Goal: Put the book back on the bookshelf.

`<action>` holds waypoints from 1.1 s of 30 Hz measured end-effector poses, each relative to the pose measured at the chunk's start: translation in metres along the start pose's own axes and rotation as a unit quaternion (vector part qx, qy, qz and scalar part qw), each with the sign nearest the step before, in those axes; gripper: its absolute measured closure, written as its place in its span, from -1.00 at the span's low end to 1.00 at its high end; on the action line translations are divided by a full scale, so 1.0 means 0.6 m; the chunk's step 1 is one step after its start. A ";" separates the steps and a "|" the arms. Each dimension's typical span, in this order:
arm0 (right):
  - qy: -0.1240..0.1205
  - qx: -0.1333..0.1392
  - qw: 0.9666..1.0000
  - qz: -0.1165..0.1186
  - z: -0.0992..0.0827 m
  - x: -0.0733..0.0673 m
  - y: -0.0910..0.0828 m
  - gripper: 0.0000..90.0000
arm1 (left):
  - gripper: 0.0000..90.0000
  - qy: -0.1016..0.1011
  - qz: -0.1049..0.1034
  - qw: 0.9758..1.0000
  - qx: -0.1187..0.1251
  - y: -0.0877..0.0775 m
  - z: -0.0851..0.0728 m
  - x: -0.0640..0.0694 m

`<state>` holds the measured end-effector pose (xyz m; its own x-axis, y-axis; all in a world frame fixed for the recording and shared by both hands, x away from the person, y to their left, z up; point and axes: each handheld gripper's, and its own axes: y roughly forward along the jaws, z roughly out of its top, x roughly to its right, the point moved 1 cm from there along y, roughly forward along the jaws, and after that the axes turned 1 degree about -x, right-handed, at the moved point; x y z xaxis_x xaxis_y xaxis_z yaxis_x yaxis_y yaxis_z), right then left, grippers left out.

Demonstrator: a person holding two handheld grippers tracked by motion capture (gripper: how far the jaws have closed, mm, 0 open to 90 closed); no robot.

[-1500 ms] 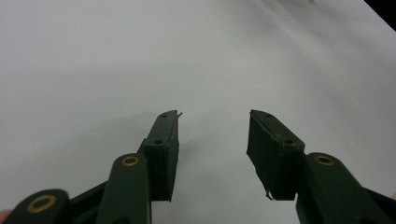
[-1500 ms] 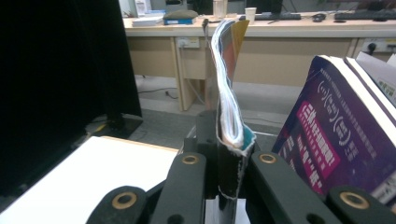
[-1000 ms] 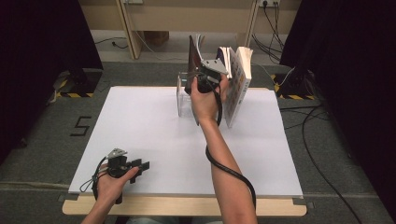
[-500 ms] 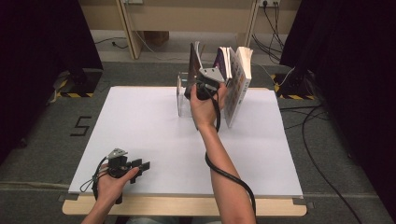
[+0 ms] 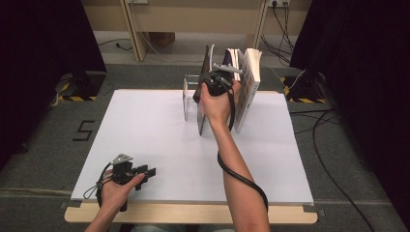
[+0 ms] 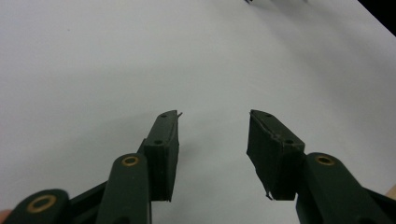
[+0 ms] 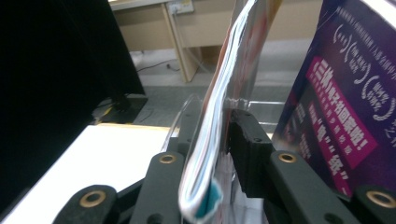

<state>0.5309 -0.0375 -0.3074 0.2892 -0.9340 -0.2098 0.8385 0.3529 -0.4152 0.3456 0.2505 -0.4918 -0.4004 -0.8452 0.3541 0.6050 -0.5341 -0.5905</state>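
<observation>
Nearest to us, at the front left corner of the white desk, the left gripper lay low in the person's left hand, pointing toward the right side. We saw its fingers standing well apart in the left gripper view, bare desk between them and nothing held. A black cable looped off the back of it beside the wrist.

Farther up the desk, the right forearm ran from the near edge toward the far middle, a thick black cable curling beneath it. Out there the right hand held the right gripper up at a thin magazine, which stood upright on its edge, leaning a little, in a clear acrylic stand at the far middle of the desk. In the right gripper view we saw the magazine's curved page edges running up between the fingers; the fingers had just been opening, and the right one stood a sliver clear of the paper, so the grip looked let go.

Just right of it stood a purple-covered book, upright and close alongside, with white books beyond it.
</observation>
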 end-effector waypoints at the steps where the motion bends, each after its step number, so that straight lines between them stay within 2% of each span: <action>1: 0.001 -0.003 1.000 0.000 0.002 0.001 0.000 0.65 | 0.18 -0.001 0.000 1.000 0.001 0.000 0.000 0.000; 6: 0.008 -0.037 0.999 -0.006 0.013 0.005 0.007 0.74 | 0.18 -0.001 -0.001 1.000 0.000 0.000 0.000 0.000; 7: 0.008 -0.037 0.999 -0.006 0.013 0.005 0.007 0.74 | 0.18 -0.001 -0.001 1.000 0.000 0.000 0.000 0.000; 8: 0.012 -0.049 0.999 -0.015 0.015 0.009 0.010 0.82 | 0.18 0.000 -0.001 1.000 0.000 0.000 0.000 0.000; 10: 0.012 -0.055 0.998 -0.025 0.017 0.010 0.012 0.90 | 0.18 0.000 -0.002 1.000 -0.001 0.000 0.000 -0.001; 14: 0.008 -0.045 0.998 -0.034 0.015 0.011 0.012 0.94 | 0.18 -0.001 -0.001 1.000 0.000 0.001 0.000 0.000; 24: -0.028 0.012 0.999 -0.039 0.021 -0.010 0.015 0.94 | 0.18 -0.001 -0.002 1.000 0.000 0.001 0.000 -0.002; 28: -0.044 0.015 0.998 -0.045 0.020 -0.016 0.022 0.94 | 0.18 -0.001 -0.002 1.000 0.001 0.000 0.000 -0.002; 33: -0.071 0.004 0.995 -0.070 0.011 -0.020 0.028 0.94 | 0.18 -0.001 -0.002 1.000 0.002 -0.002 0.001 -0.004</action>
<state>0.5445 -0.0206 -0.3057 0.2314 -0.9726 -0.0221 0.8786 0.2187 -0.4245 0.3462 0.2530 -0.4913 -0.4006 -0.8433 0.3583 0.6067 -0.5371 -0.5860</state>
